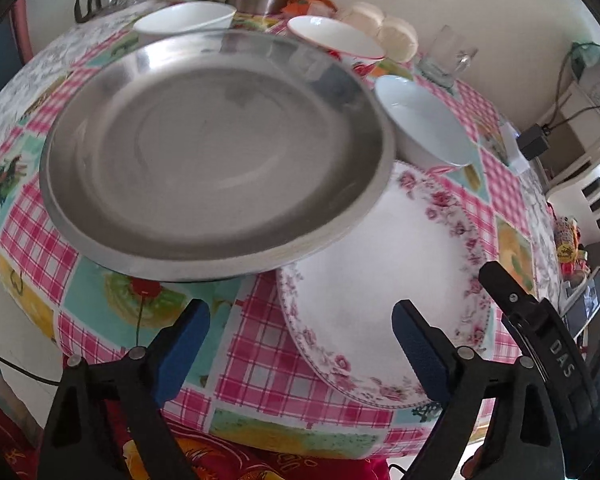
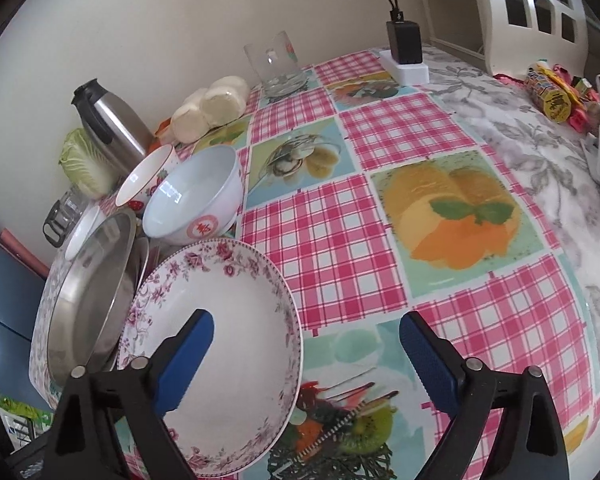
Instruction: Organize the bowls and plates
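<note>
Both tongs [image 1: 302, 350] [image 2: 306, 354] spread wide, above tablecloth [image 2: 328, 240]

You had a tablecloth [image 2: 324, 240] of pink-and-white check squares mixed with turquoise fruit pictures, and a grey leaf print along its far side. Your plate [image 2: 236, 320] was white with a rim of pink roses. The pan [image 1: 216, 152] was plain silver steel. One bowl [image 2: 192, 200] was white with a red emblem; the other bowl [image 2: 144, 178] was white with a red rim and strawberries. The flask [image 2: 112, 124] was silver with a black top. Both your grippers' pads [image 1: 180, 348] were blue on black fingers.
</note>
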Demonstrator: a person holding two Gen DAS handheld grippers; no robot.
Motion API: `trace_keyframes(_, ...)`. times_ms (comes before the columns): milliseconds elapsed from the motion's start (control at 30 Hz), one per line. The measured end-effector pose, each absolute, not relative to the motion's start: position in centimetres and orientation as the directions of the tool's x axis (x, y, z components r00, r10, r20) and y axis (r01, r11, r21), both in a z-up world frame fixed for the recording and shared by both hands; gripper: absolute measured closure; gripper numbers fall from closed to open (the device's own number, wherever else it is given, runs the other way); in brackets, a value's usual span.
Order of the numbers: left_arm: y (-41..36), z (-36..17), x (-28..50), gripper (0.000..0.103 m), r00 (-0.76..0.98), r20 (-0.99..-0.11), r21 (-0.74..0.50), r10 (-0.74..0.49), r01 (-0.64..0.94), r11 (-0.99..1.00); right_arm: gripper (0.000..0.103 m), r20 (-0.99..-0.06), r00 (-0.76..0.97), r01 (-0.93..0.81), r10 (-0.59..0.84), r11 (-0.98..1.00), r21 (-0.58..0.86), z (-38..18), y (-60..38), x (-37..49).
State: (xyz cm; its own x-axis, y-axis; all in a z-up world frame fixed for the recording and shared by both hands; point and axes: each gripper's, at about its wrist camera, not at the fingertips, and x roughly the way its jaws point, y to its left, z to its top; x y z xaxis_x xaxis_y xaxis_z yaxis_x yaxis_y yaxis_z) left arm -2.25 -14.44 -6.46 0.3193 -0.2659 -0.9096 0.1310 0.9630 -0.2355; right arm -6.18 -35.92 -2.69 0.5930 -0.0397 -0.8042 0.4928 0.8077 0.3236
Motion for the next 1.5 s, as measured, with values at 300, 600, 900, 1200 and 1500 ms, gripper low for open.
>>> trace_keyframes(300,-14.5,-8.0,-1.1,0.031,0.281,-0.921,-0.25,-0.269,0.104,0.963,0.018,-0.812,0.584,0.47,-0.007,0.818,0.33,-3.9,-35.1,-5.0)
trace_keyframes(600,-15.4,-8.3,-0.3,0.033,0.342,-0.911,-0.206,-0.233,0.113,0.972,0.053,-0.812,0.584,0.449,0.023,0.823,0.347,-4.8,-34.7,-4.0)
trace_keyframes(900,-14.9,-8.2,-0.1,0.037,0.371,-0.89,-0.238,-0.265,0.118,0.964,0.069,-0.807,0.591,0.457,0.01,0.819,0.345,-5.1,-35.0,-3.7)
trace_keyframes(1200,-15.9,-8.5,-0.3,0.072,0.363,-0.886,-0.242,-0.288,0.167,0.956,0.076,-0.81,0.586,0.469,-0.009,0.82,0.33,-5.2,-35.1,-3.6)
trace_keyframes(1500,-16.2,-8.4,-1.2,0.078,0.339,-0.885,-0.254,-0.319,0.221,0.941,0.08,-0.804,0.595,0.496,-0.016,0.794,0.351,-5.3,-36.6,-4.5)
